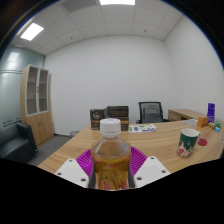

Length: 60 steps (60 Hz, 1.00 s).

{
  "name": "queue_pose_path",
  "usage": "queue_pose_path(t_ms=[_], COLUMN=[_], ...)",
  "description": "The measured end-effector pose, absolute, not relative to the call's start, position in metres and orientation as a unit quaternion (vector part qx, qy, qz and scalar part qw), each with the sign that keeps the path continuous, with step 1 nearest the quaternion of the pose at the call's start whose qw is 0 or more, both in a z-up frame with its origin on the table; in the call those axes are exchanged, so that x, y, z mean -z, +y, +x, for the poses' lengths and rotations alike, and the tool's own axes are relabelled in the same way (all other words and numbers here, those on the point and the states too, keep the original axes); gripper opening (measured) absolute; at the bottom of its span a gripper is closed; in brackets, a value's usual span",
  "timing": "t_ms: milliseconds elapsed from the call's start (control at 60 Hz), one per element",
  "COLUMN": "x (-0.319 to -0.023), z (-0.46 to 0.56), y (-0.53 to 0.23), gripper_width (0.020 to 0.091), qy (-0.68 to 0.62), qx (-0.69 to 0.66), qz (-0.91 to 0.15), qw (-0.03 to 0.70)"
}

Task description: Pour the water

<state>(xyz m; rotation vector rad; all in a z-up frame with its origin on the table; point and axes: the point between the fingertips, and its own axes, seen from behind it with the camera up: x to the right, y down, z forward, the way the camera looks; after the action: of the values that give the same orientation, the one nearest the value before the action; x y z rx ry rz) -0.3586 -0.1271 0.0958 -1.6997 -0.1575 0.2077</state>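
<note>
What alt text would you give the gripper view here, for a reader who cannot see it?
The gripper holds a clear bottle with a white cap and amber liquid upright between its two fingers, whose purple pads press its sides. Beyond it lies a wooden table, with a patterned paper cup ahead to the bottle's right, and office chairs stand behind.

— What lies beyond the fingers?
— A wooden table (160,142), then two black chairs (150,111) against a white wall (110,70).
— And off to the side?
— A wooden cabinet (38,100) left of them; ceiling lights (32,31) overhead.
</note>
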Motion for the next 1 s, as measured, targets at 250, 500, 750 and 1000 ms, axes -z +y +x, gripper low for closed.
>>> queue_pose_path(t_ms=[250,500,750,1000], x=[-0.170,-0.203,-0.159,-0.160], z=[-0.308,-0.206,-0.180,-0.172], y=[-0.090,-0.029,0.002,0.009], gripper_width=[0.0432,0.0432,0.0447,0.0447], qy=[0.048,0.307,0.494,0.542], qx=[-0.231,-0.487,-0.633,-0.674], qz=[-0.712,-0.586,-0.471,-0.400], qw=[0.661,0.570,0.366,0.303])
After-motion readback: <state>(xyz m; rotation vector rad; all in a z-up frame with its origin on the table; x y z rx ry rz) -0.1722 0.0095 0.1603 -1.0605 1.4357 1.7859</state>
